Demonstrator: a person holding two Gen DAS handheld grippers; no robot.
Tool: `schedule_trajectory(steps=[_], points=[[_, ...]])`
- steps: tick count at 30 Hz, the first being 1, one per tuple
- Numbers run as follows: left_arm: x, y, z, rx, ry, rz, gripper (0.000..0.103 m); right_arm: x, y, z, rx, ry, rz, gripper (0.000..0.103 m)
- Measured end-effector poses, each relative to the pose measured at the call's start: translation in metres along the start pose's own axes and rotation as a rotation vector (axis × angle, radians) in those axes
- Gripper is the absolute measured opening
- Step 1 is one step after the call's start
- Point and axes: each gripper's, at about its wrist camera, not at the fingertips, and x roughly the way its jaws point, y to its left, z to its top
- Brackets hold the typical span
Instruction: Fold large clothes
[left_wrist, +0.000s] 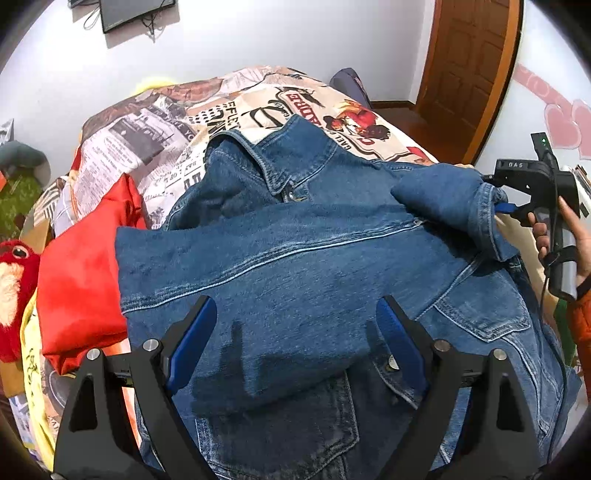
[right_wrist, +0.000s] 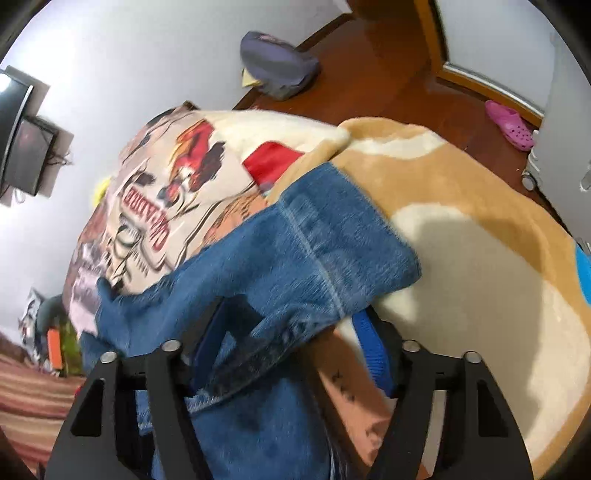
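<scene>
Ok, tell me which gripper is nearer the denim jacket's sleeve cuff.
Right. The right gripper is at the sleeve cuff, with the cuff's denim between its jaws. The left gripper hangs open over the middle of the denim jacket, well away from that cuff.

Bed (left_wrist: 258, 96) under my fingers, covered by a newspaper-and-poster print spread (left_wrist: 155, 140). Denim jacket (left_wrist: 295, 258) lies spread on it, directly below and ahead of my left fingers, collar at the far end. Red cloth (left_wrist: 81, 280) bunched on the spread just left of the jacket. From my right side: tan-and-cream fleece blanket (right_wrist: 461, 229) on the bed, right of and beyond my right fingers, jacket sleeve (right_wrist: 332, 240) lying over its edge
</scene>
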Motion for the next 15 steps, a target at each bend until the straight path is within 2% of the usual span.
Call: schedule_trajectory(steps=[2, 4, 7, 10, 13, 15], points=[[0.001, 0.006, -0.001, -0.024, 0.002, -0.005, 0.088, 0.001, 0.002, 0.002, -0.022, -0.022, -0.026, 0.046], [0.001, 0.011, -0.001, -0.048, 0.003, -0.015, 0.088, 0.002, 0.004, 0.004, -0.045, -0.025, -0.034, 0.028], [-0.003, 0.018, -0.001, -0.073, 0.0, -0.017, 0.088, -0.001, 0.012, 0.008, -0.078, -0.018, -0.03, 0.021], [-0.012, 0.026, -0.002, -0.088, -0.013, -0.015, 0.088, -0.022, 0.032, 0.01, -0.131, -0.061, 0.024, 0.015], [-0.021, 0.035, -0.003, -0.106, -0.026, -0.009, 0.088, -0.055, 0.066, 0.007, -0.219, -0.127, 0.083, 0.013], [-0.028, 0.043, -0.004, -0.125, -0.039, -0.01, 0.088, -0.081, 0.099, -0.002, -0.324, -0.165, 0.12, 0.013]])
